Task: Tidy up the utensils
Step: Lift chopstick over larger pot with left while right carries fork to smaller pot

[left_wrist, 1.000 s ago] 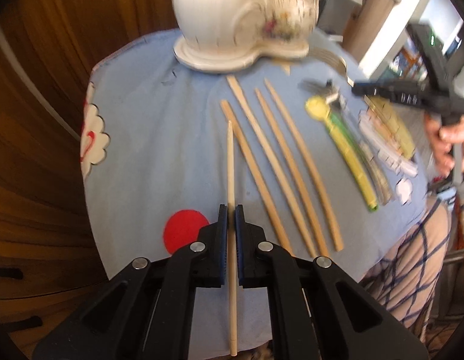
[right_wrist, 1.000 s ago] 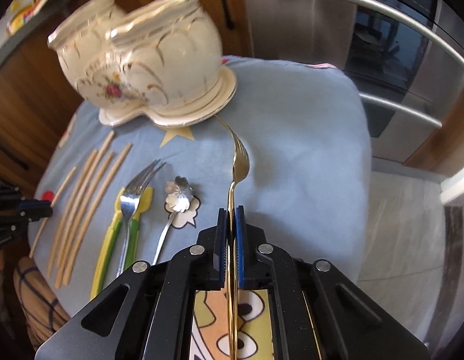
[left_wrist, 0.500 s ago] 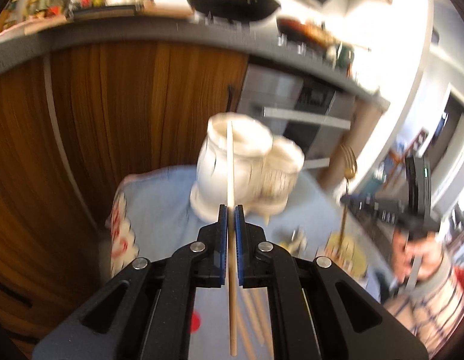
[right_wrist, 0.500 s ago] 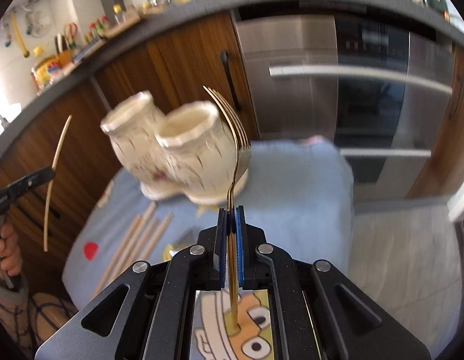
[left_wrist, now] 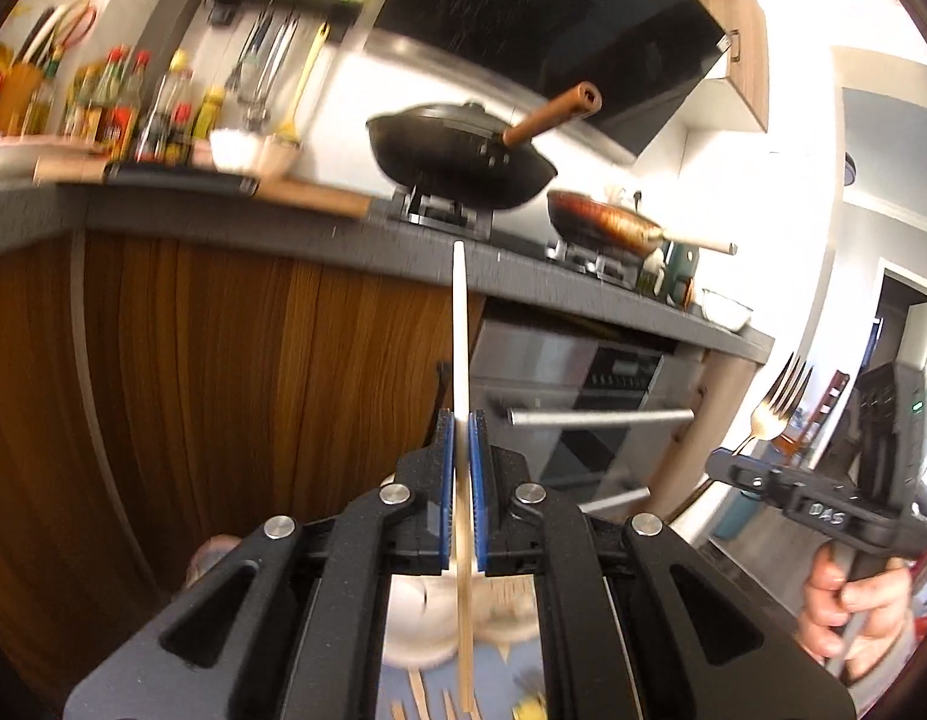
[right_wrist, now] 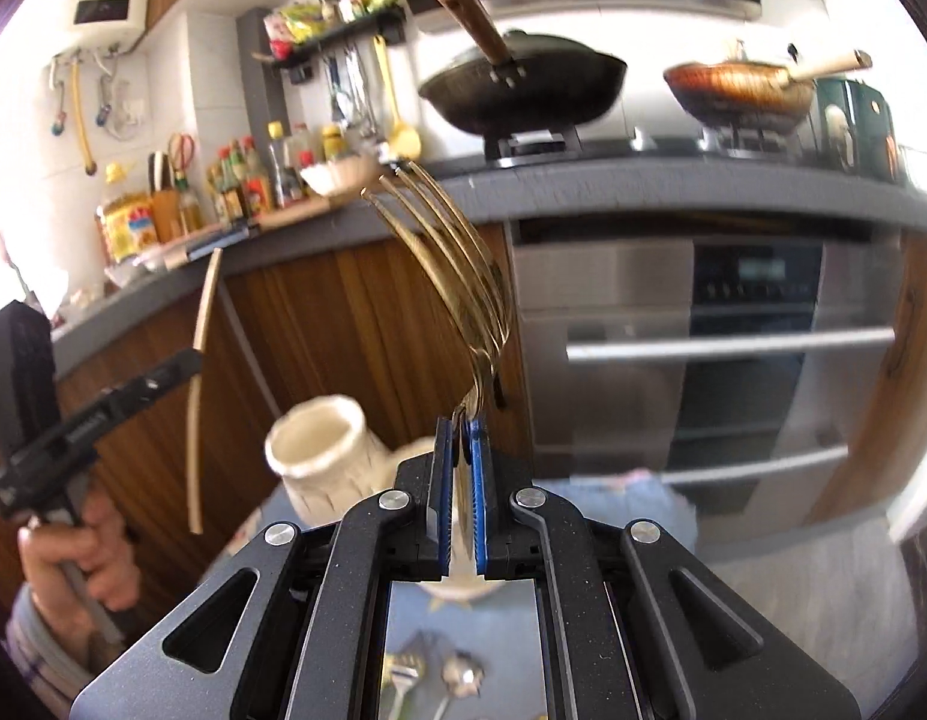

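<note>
My left gripper is shut on a single wooden chopstick that stands upright in the air. My right gripper is shut on the handle of a gold fork, tines up and leaning left. Each tool shows in the other's view: the right gripper with the gold fork, and the left gripper with the chopstick. The cream double-cup ceramic holder stands below on the blue cloth, also glimpsed under my left gripper as the holder.
Wooden cabinet fronts and a steel oven lie ahead under a grey counter with pans. More chopsticks lie on the cloth. A fork and a spoon lie there too. A hand grips the right tool.
Both grippers have risen off the cloth and tilted up toward level, carrying the chopstick and the gold fork; the view swung from the tabletop to the counter and oven.
</note>
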Demonstrator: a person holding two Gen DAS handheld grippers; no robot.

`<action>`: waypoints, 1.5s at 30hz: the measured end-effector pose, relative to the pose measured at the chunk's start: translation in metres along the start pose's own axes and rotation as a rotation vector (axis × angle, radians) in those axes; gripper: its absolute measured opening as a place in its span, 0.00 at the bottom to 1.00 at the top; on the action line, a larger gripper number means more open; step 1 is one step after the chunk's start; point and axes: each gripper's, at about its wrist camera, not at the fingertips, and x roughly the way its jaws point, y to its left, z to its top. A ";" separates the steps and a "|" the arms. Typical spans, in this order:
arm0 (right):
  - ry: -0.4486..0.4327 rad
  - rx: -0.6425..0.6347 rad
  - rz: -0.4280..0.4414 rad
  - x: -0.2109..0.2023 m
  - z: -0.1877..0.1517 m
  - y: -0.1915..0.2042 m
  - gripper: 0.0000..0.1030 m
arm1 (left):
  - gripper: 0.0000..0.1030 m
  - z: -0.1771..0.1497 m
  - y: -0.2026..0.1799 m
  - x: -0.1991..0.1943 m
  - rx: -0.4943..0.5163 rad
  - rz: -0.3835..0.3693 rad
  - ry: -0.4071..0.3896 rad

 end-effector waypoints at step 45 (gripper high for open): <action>0.212 -0.025 0.019 0.142 -0.015 0.027 0.06 | 0.05 -0.047 -0.010 0.097 0.137 0.173 0.141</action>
